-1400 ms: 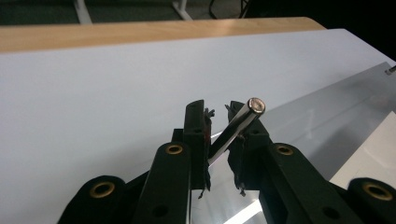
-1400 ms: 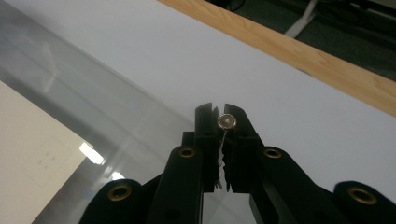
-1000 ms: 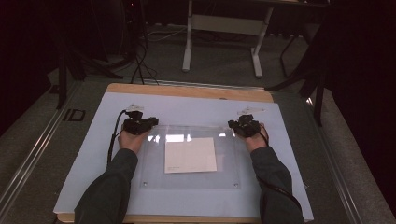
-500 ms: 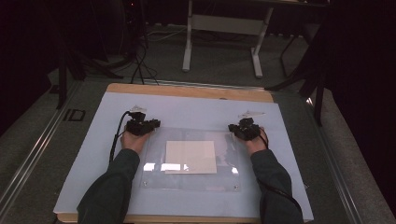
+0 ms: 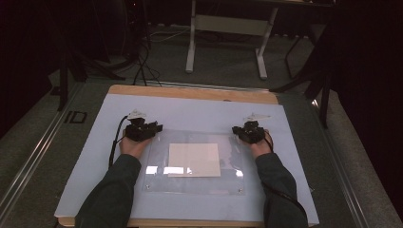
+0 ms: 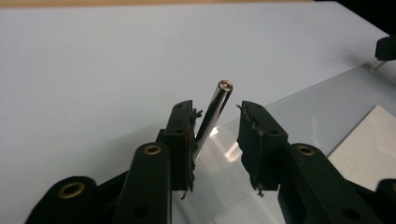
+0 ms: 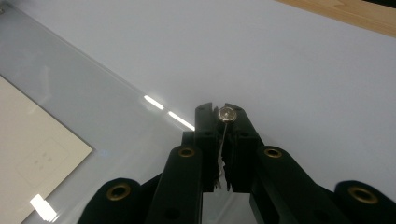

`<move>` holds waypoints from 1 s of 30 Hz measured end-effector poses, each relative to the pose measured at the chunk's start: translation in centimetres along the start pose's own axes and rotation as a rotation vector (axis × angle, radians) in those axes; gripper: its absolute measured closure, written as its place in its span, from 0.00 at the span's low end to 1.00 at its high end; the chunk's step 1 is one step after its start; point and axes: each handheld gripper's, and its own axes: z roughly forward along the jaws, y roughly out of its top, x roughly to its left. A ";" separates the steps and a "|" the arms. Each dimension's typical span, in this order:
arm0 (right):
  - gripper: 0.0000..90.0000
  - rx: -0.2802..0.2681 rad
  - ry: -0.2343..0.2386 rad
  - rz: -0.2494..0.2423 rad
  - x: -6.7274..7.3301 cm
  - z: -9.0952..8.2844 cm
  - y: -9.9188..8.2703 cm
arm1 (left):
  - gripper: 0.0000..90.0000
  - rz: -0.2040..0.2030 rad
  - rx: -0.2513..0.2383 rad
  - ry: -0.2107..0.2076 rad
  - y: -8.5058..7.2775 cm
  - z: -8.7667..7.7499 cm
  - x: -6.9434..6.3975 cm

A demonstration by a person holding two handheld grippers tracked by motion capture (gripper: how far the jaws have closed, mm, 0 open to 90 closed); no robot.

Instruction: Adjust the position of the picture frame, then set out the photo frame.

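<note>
Working the clear acrylic sheet (image 5: 195, 164) on the counter (image 5: 190, 92), paper (image 5: 195, 160) underneath. Looks like standoff pins at the 11 and 1 o'clock corners. Left tongs (image 6: 215, 133) have just been opening, now partly open, pin (image 6: 213, 116) leaning on one pad. Right tongs (image 7: 221, 122) clamp their pin (image 7: 226, 113). Next: seat both. Forearms low, parallel.

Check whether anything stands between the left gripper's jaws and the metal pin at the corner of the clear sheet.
Nothing visible does. The metal pin already stands between the jaws of the left gripper, which have just been opening. It lies close beside one jaw, with an open gap to the other, at the edge of the clear sheet.
</note>
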 end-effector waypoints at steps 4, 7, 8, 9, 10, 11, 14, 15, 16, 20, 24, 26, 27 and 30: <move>0.94 -0.004 0.004 0.006 0.0 0.0 -0.1 | 0.70 0.009 -0.025 0.000 0.0 -0.6 -0.1; 0.94 -0.011 0.004 0.014 0.0 0.1 -0.2 | 0.65 0.019 -0.042 -0.012 -0.1 -0.9 0.0; 0.94 -0.011 0.004 0.013 -0.1 0.1 -0.2 | 0.65 0.023 -0.043 -0.021 -0.2 -1.0 0.1; 0.94 -0.012 0.005 0.015 -0.1 0.1 -0.2 | 0.64 0.028 -0.046 -0.024 -0.2 -1.1 0.1; 0.94 -0.009 0.010 0.014 -0.1 0.1 -0.2 | 0.64 0.035 -0.050 -0.025 -0.2 -1.1 0.2; 0.94 -0.010 0.010 0.014 -0.1 0.1 -0.2 | 0.64 0.038 -0.051 -0.025 -0.2 -1.2 0.2; 0.94 -0.015 0.014 0.011 -0.2 0.0 -0.3 | 0.69 0.037 -0.058 -0.012 -0.2 -1.2 0.3; 0.94 -0.018 0.013 0.007 -0.2 0.0 -0.3 | 0.71 0.041 -0.058 -0.003 -0.2 -1.2 0.3; 0.94 -0.024 0.016 0.003 -0.2 0.0 -0.3 | 0.74 0.044 -0.057 0.002 -0.2 -1.3 0.3; 0.93 -0.033 0.018 0.004 -0.2 0.0 -0.4 | 0.82 0.044 -0.059 0.007 -0.3 -1.2 0.6; 0.89 -0.083 0.026 0.024 -0.4 -0.5 -0.7 | 0.91 0.071 -0.057 0.005 -0.3 -1.1 0.3; 0.90 -0.104 0.035 0.030 -0.5 -0.8 -0.8 | 0.92 0.072 -0.057 0.004 -0.3 -1.1 0.3; 0.90 -0.107 0.031 0.023 -0.5 -0.9 -0.8 | 0.92 0.071 -0.058 0.000 -0.3 -1.2 0.3; 0.92 -0.125 0.027 0.027 -0.3 -1.3 -0.9 | 0.93 0.075 -0.056 0.000 -0.4 -1.2 0.3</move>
